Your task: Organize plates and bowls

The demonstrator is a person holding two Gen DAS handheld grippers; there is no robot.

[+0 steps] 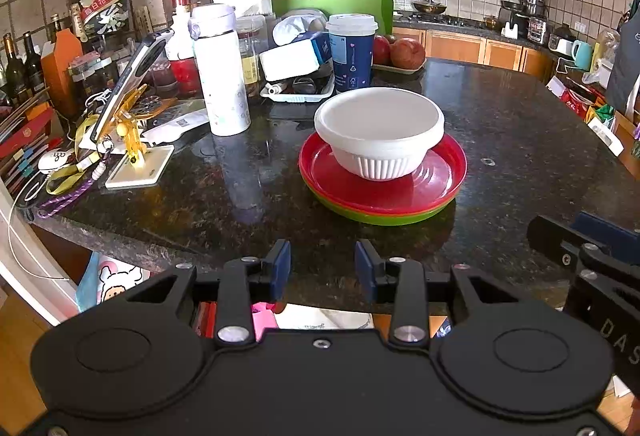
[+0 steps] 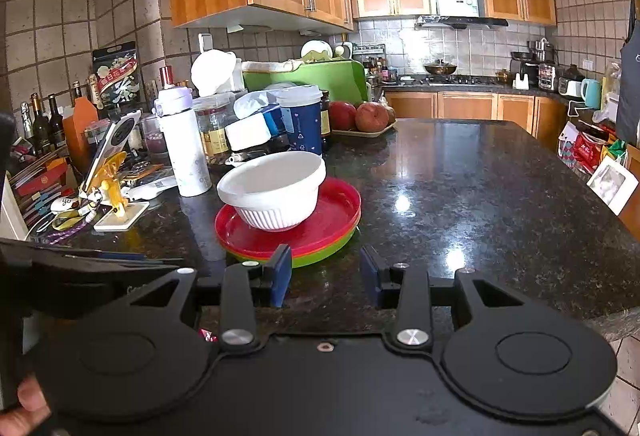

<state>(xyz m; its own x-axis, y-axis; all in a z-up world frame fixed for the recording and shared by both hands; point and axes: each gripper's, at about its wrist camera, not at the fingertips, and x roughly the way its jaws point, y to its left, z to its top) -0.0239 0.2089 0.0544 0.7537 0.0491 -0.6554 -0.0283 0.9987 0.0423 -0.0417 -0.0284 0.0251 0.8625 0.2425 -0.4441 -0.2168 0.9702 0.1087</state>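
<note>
White ribbed bowl point(image 1: 380, 134) on stacked red plate point(image 1: 384, 184) over green plate point(image 1: 380, 216), near counter point(image 1: 520, 140) front edge. Probably rigid, light, glossy and slippery; chippable if ceramic. Best taken at thick rim, or by pinching plate lips. Left gripper point(image 1: 323, 268) and right gripper point(image 2: 325, 276) both part-open, empty, short of stack.

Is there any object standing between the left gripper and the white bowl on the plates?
Nothing visible does. Between the left gripper and the white bowl lies only bare counter and the near rim of the red plate under the bowl.
</note>
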